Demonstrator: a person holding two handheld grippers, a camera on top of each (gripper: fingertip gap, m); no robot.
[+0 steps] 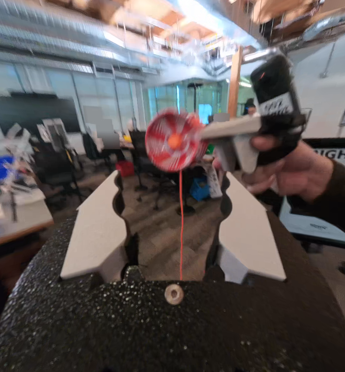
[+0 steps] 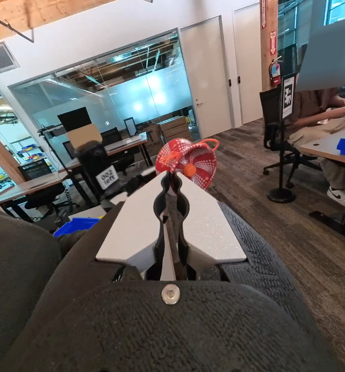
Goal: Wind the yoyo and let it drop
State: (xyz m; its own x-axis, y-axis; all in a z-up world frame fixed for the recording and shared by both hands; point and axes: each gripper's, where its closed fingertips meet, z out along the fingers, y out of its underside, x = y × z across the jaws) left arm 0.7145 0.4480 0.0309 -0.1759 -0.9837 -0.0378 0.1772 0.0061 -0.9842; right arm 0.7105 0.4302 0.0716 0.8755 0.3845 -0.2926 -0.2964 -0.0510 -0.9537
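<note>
The red and white yoyo [image 1: 173, 143] with an orange hub hangs in the air in front of my left gripper [image 1: 171, 175]. That gripper's jaws stand wide open. The orange string [image 1: 181, 225] runs straight down from the yoyo between the open fingers and disappears behind the gripper body. My right gripper [image 1: 205, 141], held by a hand [image 1: 300, 173], comes in from the right. In the right wrist view it [image 2: 172, 175] is shut on the yoyo [image 2: 195, 167], pinching it at the groove. A loop of string [image 2: 209, 142] sticks up above the yoyo. The left view is motion-blurred.
The left gripper's black body [image 2: 95, 159] shows at mid-left in the right wrist view. A seated person [image 2: 316, 124] is at a desk [image 2: 326, 149] on the right, beside a marker sign on a stand [image 2: 287, 96]. Desks, office chairs [image 1: 54, 167] and blue bins [image 2: 76, 225] surround a carpeted floor. The tips of one gripper are about 5 cm away from the tips of the other.
</note>
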